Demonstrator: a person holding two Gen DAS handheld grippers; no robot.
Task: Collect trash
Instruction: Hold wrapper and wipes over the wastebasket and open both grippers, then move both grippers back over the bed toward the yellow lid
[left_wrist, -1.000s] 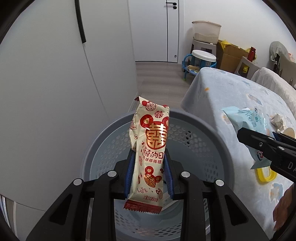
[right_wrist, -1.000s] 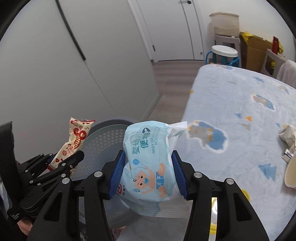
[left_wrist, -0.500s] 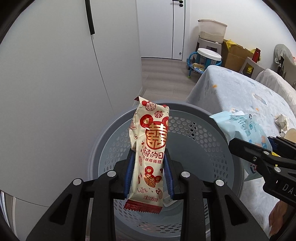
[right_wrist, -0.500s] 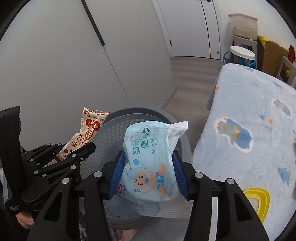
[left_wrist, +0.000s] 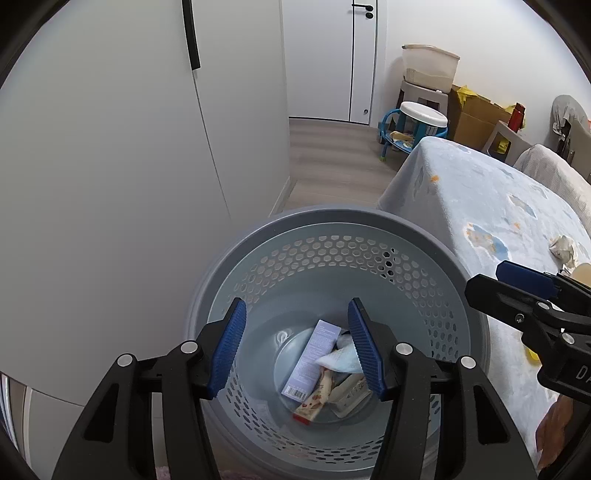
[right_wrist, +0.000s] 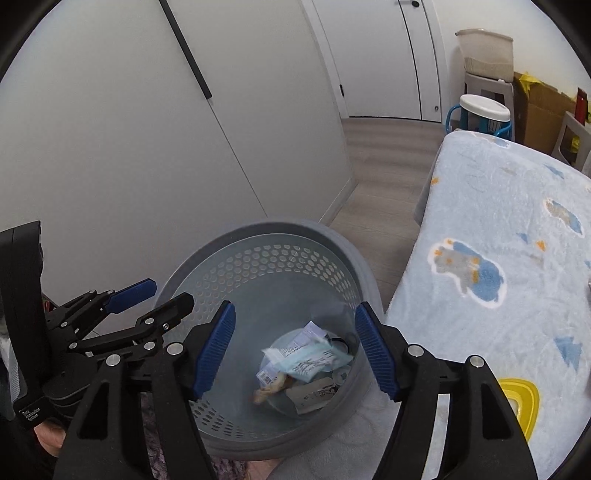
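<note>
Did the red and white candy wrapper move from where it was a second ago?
Yes. The candy wrapper has dropped out of the left gripper, whose jaws have just been opening, down to the bottom of the grey basket.

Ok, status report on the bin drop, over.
Left gripper and right gripper just opened, both empty. Candy wrapper and wipes pack in bin. Nothing blocking.

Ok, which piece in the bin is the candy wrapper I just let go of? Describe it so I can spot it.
Look into the grey perforated basket beside the bed. On its floor, among the pile, the candy wrapper lies next to a pale lilac box. It alone is cream with red print and a red end.
</note>
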